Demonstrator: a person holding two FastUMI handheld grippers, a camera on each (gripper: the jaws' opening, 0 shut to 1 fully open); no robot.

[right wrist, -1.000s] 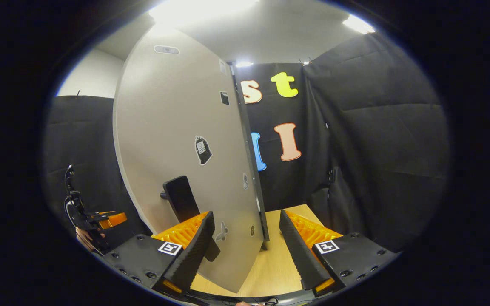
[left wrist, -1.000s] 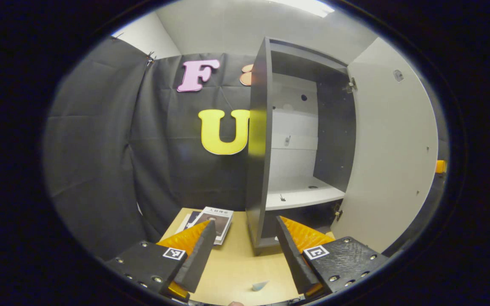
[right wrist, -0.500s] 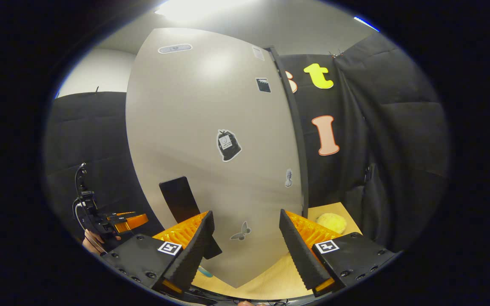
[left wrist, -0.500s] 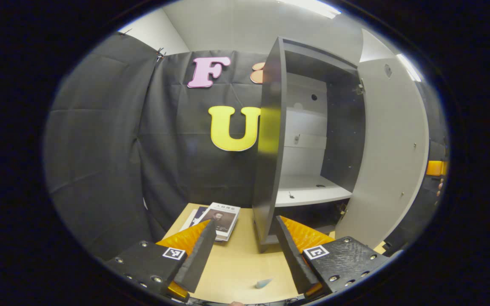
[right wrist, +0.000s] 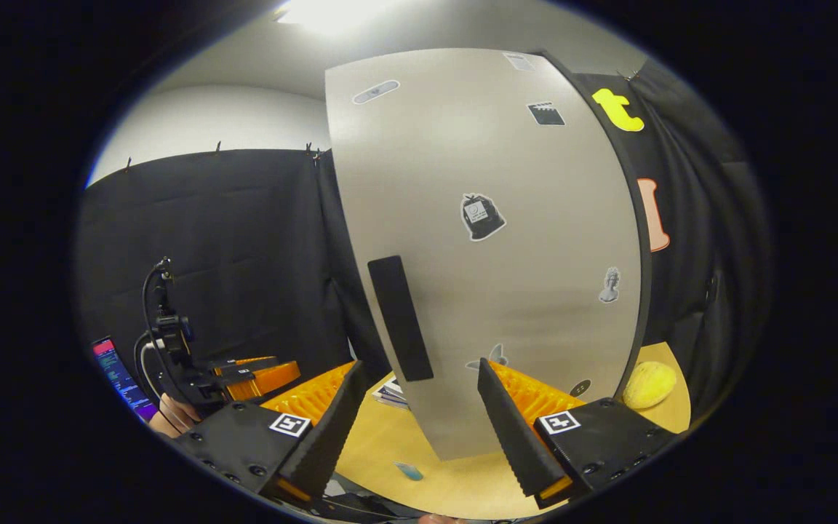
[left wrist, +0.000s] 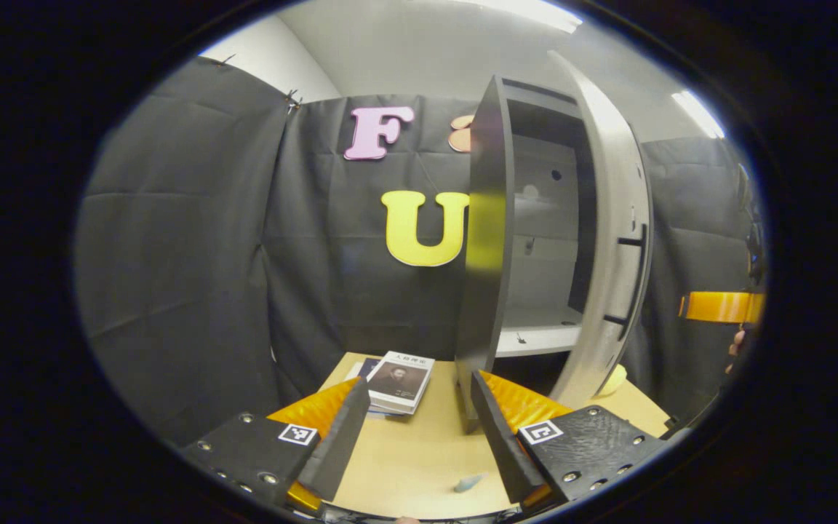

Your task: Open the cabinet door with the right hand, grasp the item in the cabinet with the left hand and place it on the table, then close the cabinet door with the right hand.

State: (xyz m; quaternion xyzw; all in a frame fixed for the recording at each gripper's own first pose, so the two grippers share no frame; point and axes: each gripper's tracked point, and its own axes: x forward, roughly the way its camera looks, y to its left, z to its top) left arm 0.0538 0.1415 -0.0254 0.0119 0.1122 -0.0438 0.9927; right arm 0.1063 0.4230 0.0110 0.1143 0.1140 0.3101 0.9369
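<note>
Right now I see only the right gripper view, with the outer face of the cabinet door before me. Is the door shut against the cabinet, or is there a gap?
Observer: There is a gap. In the left gripper view the door stands ajar from the cabinet.
Operator: Is anything on the shelf inside?
Observer: The visible part of the shelf is bare but for a tiny dark speck.
Operator: Does the left gripper hold something?
Observer: No. The left gripper has its fingers apart, with nothing between them.
</note>
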